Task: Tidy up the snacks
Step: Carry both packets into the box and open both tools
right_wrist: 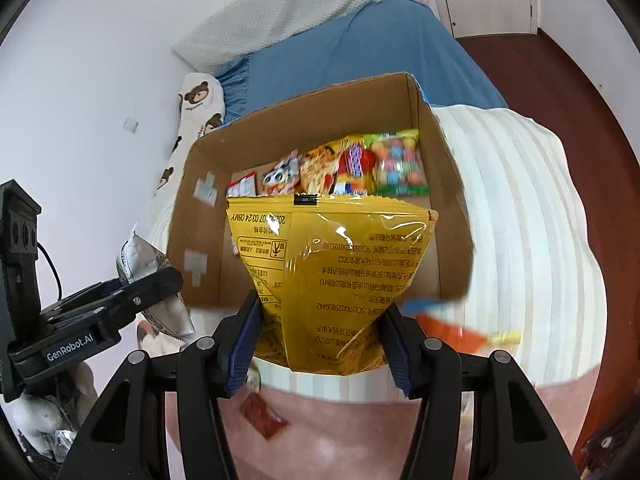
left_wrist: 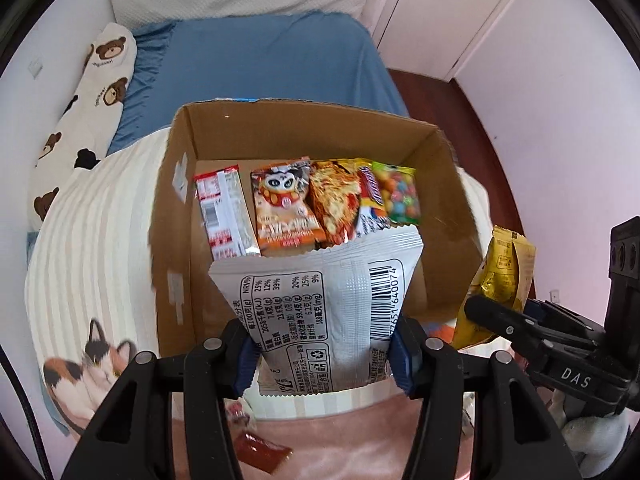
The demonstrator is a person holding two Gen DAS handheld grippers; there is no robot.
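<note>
A: What does each tool grip?
B: The left tool (left_wrist: 324,360) grips a white packet (left_wrist: 320,300); the right tool (right_wrist: 320,344) grips a yellow bag (right_wrist: 332,264).
A: Where?
B: Both above the cardboard box (left_wrist: 180,216) on the bed.

Bright even daylight, fisheye warp w/ dark corners, slight motion blur.

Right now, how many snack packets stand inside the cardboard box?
5, in a row along the far wall of the cardboard box: red-and-white packet, orange cartoon packet, noodle-print packet, narrow orange packet, candy packet. Others may be hidden behind the held bags.
</note>
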